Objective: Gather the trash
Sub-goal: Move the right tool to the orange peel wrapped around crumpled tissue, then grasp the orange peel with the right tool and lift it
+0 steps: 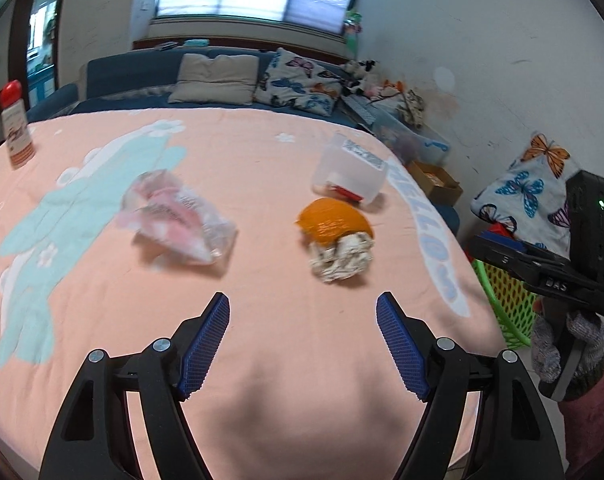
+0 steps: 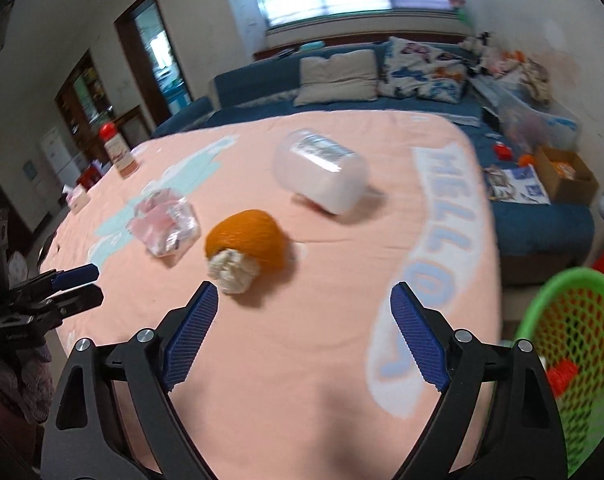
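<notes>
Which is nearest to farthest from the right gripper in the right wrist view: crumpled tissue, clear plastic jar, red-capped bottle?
From the right gripper, jaws open and empty:
1. crumpled tissue, just ahead, left of centre, against the orange peel.
2. clear plastic jar, on its side, mid-table.
3. red-capped bottle, upright at the far left edge.

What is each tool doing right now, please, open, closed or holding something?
Left tool: open, holding nothing.
Right tool: open, holding nothing.
</notes>
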Motion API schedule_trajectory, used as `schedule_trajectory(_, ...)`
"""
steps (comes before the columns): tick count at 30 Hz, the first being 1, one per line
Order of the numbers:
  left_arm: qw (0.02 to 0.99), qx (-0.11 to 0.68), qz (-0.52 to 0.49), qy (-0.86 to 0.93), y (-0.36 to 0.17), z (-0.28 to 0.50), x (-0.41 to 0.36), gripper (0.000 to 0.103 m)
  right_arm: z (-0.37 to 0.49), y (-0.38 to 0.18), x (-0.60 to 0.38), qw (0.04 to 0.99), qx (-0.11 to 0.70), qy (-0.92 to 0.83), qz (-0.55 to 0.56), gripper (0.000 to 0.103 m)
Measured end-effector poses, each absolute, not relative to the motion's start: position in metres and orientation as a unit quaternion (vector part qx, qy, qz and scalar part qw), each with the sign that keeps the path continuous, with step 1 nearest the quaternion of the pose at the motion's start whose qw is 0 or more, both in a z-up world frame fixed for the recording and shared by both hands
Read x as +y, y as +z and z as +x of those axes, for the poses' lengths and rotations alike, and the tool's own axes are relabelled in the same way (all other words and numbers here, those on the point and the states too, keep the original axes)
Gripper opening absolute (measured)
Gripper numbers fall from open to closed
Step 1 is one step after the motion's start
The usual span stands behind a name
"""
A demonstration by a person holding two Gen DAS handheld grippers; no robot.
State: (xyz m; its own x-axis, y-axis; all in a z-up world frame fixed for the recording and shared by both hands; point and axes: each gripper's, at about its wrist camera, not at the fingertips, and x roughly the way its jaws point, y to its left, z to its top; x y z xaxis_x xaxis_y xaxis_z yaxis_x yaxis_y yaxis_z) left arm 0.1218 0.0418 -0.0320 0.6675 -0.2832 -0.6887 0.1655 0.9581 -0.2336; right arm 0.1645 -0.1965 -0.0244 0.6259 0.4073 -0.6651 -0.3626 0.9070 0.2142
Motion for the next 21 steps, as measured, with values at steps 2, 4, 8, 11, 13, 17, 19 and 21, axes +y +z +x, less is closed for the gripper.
schedule_trajectory(2, 0.910, 0.390, -0.079, -0.117, -0.035, 0.119, 0.047, 0.074, 0.172, -0.028, -0.183, 0.897, 0.381, 0.225, 0.022, 0.090)
schedule_trajectory(4, 0.909, 0.392, -0.084, -0.111, -0.039, 0.117, 0.053, 0.074, 0.179, -0.032, -0.170, 0.893, 0.384, 0.233, 0.010, 0.092)
schedule_trajectory(8, 0.906, 0.399, -0.095, -0.104, -0.046, 0.116, 0.061, 0.074, 0.200, -0.041, -0.146, 0.883, 0.396, 0.251, 0.003, 0.093)
schedule_trajectory(11, 0.905, 0.402, -0.098, -0.099, -0.050, 0.117, 0.066, 0.075, 0.212, -0.046, -0.134, 0.876, 0.405, 0.261, 0.003, 0.094)
schedule_trajectory(13, 0.903, 0.405, -0.102, -0.097, -0.053, 0.118, 0.069, 0.075, 0.220, -0.051, -0.126, 0.871, 0.413, 0.266, 0.002, 0.095)
schedule_trajectory(17, 0.901, 0.411, -0.106, -0.096, -0.058, 0.121, 0.073, 0.075, 0.236, -0.063, -0.110, 0.861, 0.431, 0.271, 0.000, 0.096)
schedule_trajectory(19, 0.900, 0.412, -0.106, -0.095, -0.060, 0.121, 0.074, 0.075, 0.242, -0.069, -0.103, 0.857, 0.438, 0.271, -0.001, 0.096)
schedule_trajectory(21, 0.899, 0.414, -0.108, -0.095, -0.060, 0.123, 0.075, 0.075, 0.248, -0.075, -0.097, 0.854, 0.444, 0.270, -0.007, 0.096)
